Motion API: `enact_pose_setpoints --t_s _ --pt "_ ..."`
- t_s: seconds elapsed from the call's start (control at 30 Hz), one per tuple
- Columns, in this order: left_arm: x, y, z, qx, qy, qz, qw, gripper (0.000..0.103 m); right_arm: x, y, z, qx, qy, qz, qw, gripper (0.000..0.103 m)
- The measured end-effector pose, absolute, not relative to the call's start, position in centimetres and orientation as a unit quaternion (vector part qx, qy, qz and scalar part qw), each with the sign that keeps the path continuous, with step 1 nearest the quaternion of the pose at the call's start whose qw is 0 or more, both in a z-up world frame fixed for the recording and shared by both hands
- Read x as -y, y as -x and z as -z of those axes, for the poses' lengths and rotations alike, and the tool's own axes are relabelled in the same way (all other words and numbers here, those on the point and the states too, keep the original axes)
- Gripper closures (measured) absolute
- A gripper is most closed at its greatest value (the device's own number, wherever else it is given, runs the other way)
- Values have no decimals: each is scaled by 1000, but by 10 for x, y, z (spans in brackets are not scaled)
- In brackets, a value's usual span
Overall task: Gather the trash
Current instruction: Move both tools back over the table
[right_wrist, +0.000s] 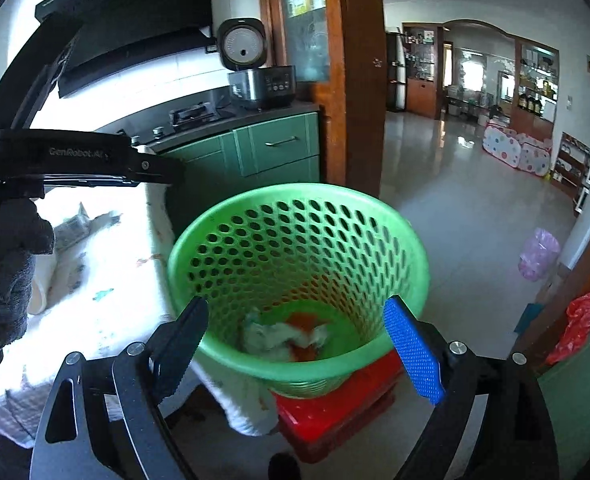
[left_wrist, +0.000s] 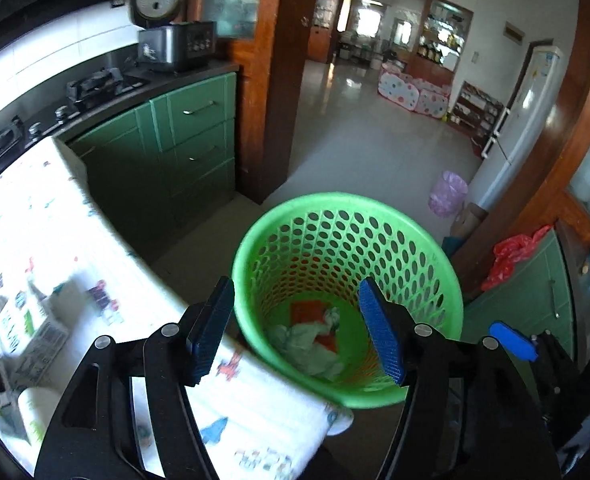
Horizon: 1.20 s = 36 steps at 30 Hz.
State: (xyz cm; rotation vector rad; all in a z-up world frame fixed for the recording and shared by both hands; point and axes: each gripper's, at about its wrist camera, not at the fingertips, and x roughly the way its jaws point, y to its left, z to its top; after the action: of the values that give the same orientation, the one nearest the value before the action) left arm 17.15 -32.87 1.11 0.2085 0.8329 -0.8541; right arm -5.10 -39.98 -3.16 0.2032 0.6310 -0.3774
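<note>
We hold both tongs spread and empty: the left gripper (left_wrist: 297, 332) and the right gripper (right_wrist: 301, 346) each look down into the green basket (left_wrist: 435, 264), just ahead between their fingers. Crumpled paper trash (left_wrist: 311, 338) lies at its bottom. We judge it light, soft and crushable; any raised fold should pinch easily.

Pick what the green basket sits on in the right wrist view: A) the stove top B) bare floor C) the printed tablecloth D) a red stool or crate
D: in the right wrist view the green basket rests on a red stool or crate, beside the cloth-covered table, with crumpled trash already inside and both grippers open and empty.
</note>
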Motion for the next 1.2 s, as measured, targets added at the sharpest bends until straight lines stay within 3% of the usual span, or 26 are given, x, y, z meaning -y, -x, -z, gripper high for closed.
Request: enact_pose_setpoints --t_s 0.57,0.9,1.2 --pt "124 -137 -58 -362 -59 295 882 30 288 21 -8 -307 -79 31 948 17" --pt "15 -132 -49 -373 -60 229 897 29 231 -25 -10 -331 -78 -64 938 17" --pt "-24 -128 -31 -382 -97 235 889 25 193 -70 3 -356 -73 -102 926 17"
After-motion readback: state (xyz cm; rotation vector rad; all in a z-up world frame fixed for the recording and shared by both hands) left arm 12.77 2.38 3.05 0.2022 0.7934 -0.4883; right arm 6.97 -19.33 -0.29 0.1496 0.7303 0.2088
